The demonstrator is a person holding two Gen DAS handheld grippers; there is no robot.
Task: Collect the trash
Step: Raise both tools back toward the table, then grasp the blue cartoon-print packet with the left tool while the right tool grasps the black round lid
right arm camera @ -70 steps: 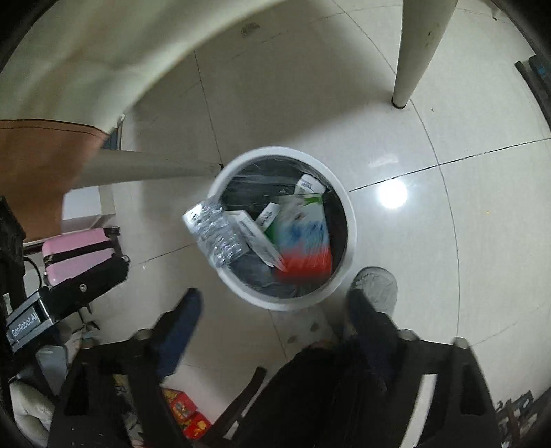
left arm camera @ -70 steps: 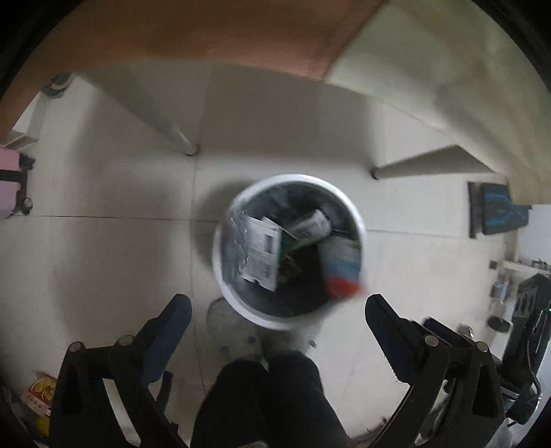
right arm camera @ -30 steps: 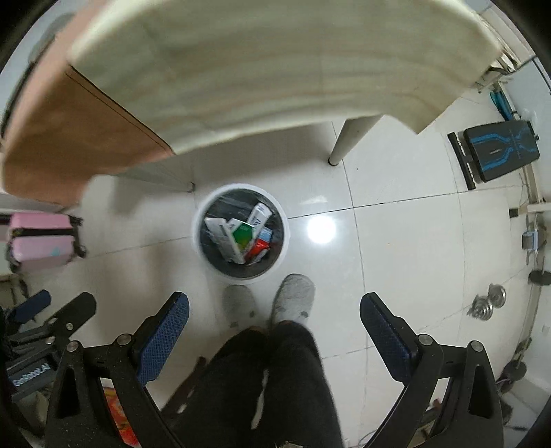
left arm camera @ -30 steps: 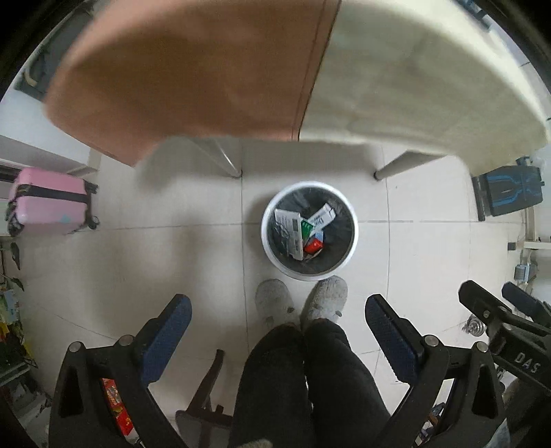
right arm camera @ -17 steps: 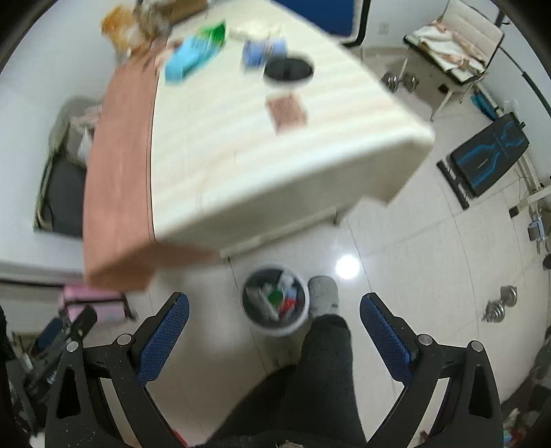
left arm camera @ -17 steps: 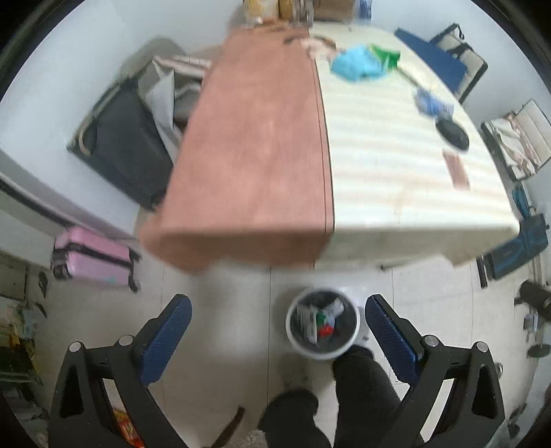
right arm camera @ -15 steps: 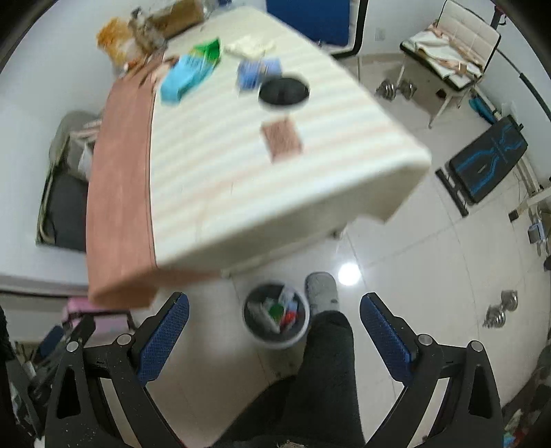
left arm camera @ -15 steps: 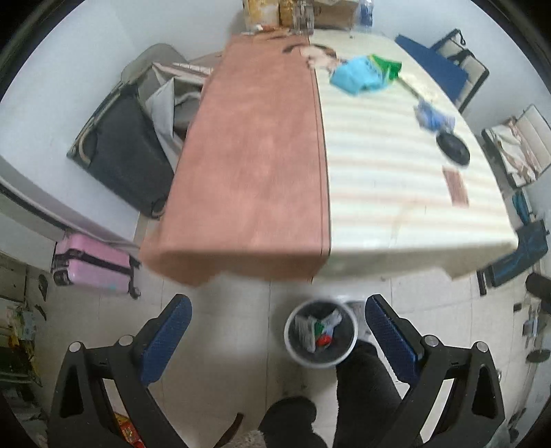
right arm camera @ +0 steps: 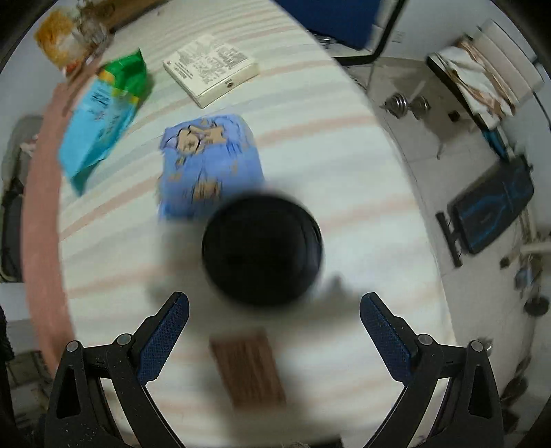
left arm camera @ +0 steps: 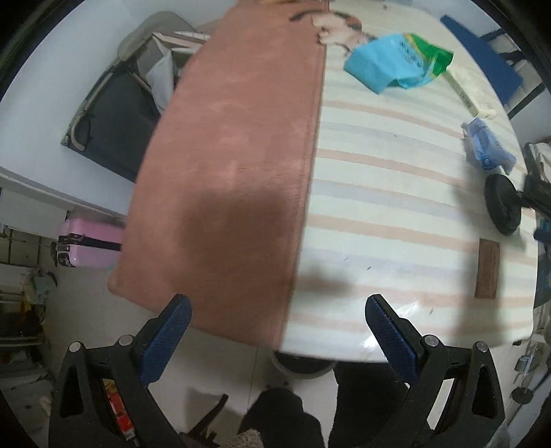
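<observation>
My left gripper point(left arm camera: 278, 331) is open and empty above the near edge of the table point(left arm camera: 396, 213). The trash bin point(left arm camera: 299, 366) shows only as a rim under that edge. My right gripper point(right arm camera: 272, 322) is open and empty, hovering just short of a black round object point(right arm camera: 261, 248) and over a brown flat packet point(right arm camera: 248, 368). Behind the black object lies a blue printed packet point(right arm camera: 210, 165), then a teal and green bag point(right arm camera: 103, 110) and a white printed box point(right arm camera: 210, 69). The left wrist view shows the same bag point(left arm camera: 396, 63), blue packet point(left arm camera: 487, 148), black object point(left arm camera: 502, 203) and brown packet point(left arm camera: 487, 268).
A reddish-brown cloth point(left arm camera: 237, 155) covers the table's left half. A pink suitcase point(left arm camera: 90, 241) and dark luggage point(left arm camera: 113, 124) sit on the floor to the left. A blue chair point(right arm camera: 330, 17), dumbbells point(right arm camera: 406, 101) and a black bench point(right arm camera: 492, 210) stand to the right. The person's legs point(left arm camera: 282, 413) are below.
Both grippers have risen from over the bin to above the tabletop. The right one has closed in on the black object. The bin has slid almost out of sight under the table edge.
</observation>
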